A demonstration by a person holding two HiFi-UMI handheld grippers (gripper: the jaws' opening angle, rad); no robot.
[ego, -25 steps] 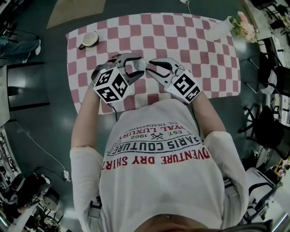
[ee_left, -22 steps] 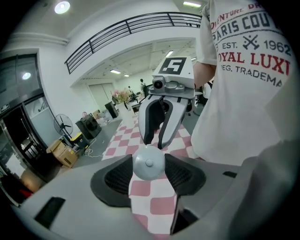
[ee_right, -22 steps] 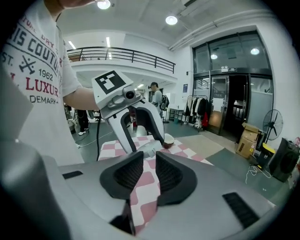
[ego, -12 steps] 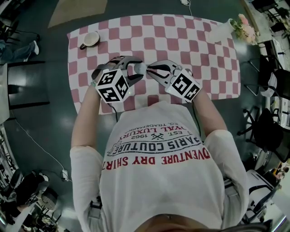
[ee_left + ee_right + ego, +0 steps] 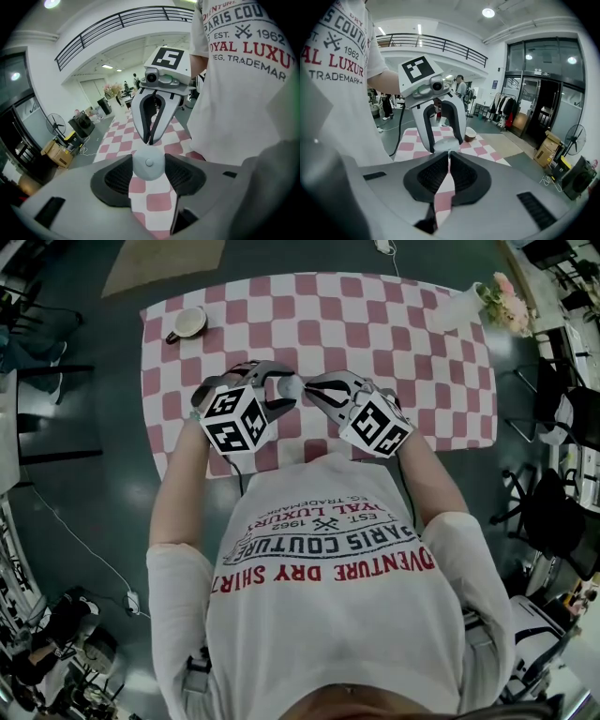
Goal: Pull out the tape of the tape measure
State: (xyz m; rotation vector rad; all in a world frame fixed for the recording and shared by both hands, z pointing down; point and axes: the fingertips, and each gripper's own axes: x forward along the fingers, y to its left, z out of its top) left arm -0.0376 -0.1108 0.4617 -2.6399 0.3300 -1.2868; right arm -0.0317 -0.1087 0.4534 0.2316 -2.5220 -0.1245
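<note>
A small round pale-grey tape measure [image 5: 290, 385] hangs above the pink-and-white checked table [image 5: 375, 324]. My left gripper [image 5: 278, 389] is shut on its body, and in the left gripper view the tape measure [image 5: 148, 164] sits squeezed between the two dark pads. My right gripper [image 5: 307, 386] faces it from the right. Its jaws are closing, and only a thin slit is left between them. The right gripper [image 5: 449, 157] has its tips at the rim of the tape measure [image 5: 446, 145], pinching there. The tape's end tab is too small to make out.
A mug [image 5: 187, 322] stands at the table's far left corner. A pale vase with pink flowers [image 5: 497, 287] stands at the far right corner. Chairs and cables lie around the table on the dark floor. The person's torso is close behind both grippers.
The right gripper's jaws have gone from wide apart to nearly together at the tape measure's rim. Both grippers have shifted slightly. The left grip is the same.
</note>
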